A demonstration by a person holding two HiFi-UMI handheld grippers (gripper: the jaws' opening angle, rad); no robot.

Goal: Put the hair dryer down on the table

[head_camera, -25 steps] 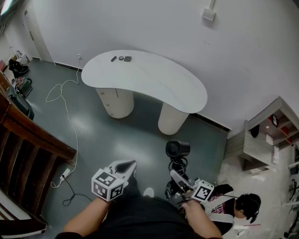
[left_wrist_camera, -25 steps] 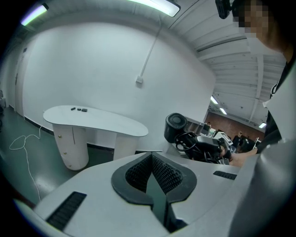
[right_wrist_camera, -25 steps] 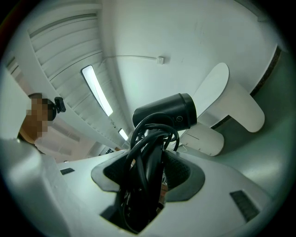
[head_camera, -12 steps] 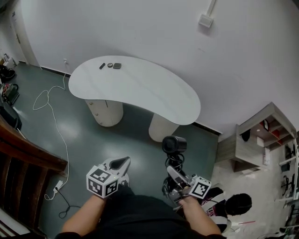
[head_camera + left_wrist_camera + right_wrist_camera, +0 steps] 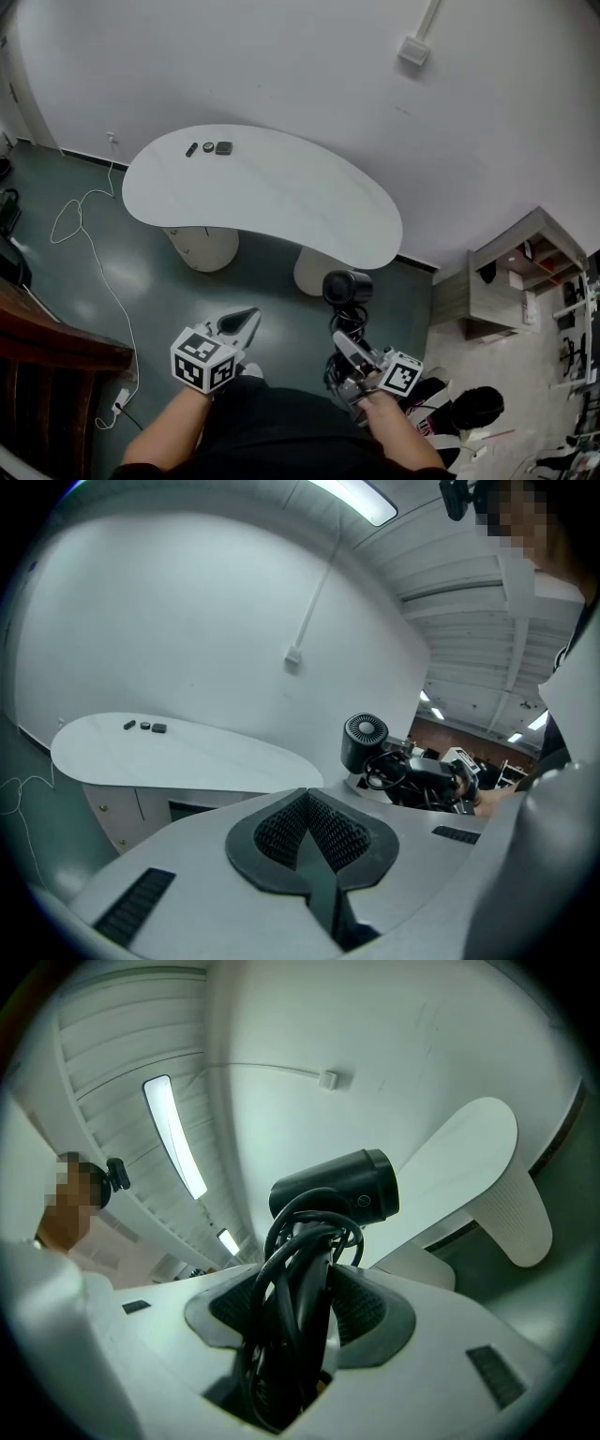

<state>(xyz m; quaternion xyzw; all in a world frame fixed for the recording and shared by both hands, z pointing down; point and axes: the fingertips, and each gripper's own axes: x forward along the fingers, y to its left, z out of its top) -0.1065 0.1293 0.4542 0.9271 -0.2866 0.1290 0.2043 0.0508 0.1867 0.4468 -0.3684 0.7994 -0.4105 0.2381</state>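
While the right gripper (image 5: 302,1309) is clearly clamped on the hair dryer (image 5: 336,1191), you can't really see the handle. The black cord (image 5: 281,1269) is looped round it in a thick bundle and fills the whole gap between the jaws. So the grip is on handle and cord together, and I can't tell where one ends and the other starts. The dryer's barrel sticks up above the jaws. It's held in the air over the dark green floor (image 5: 262,291), on the near side of the white kidney-shaped table (image 5: 281,202) and not touching it. From the head view you mostly get its round grille end, with the barrel foreshortened behind that.

Left gripper (image 5: 309,834) is squeezed closed, ribbed pads meeting, nothing between them. It hangs to the left of the dryer, apart from it.

Three small dark objects (image 5: 208,148) sit in a row near the table's far left edge, too tiny to tell what they are. The two pale pedestal legs (image 5: 202,246) are half hidden under the top. A white cable (image 5: 112,291) snakes across the floor at left towards a power strip (image 5: 120,401). Bottom right, a person (image 5: 478,409) only partly shows, near a shelf unit (image 5: 511,281).
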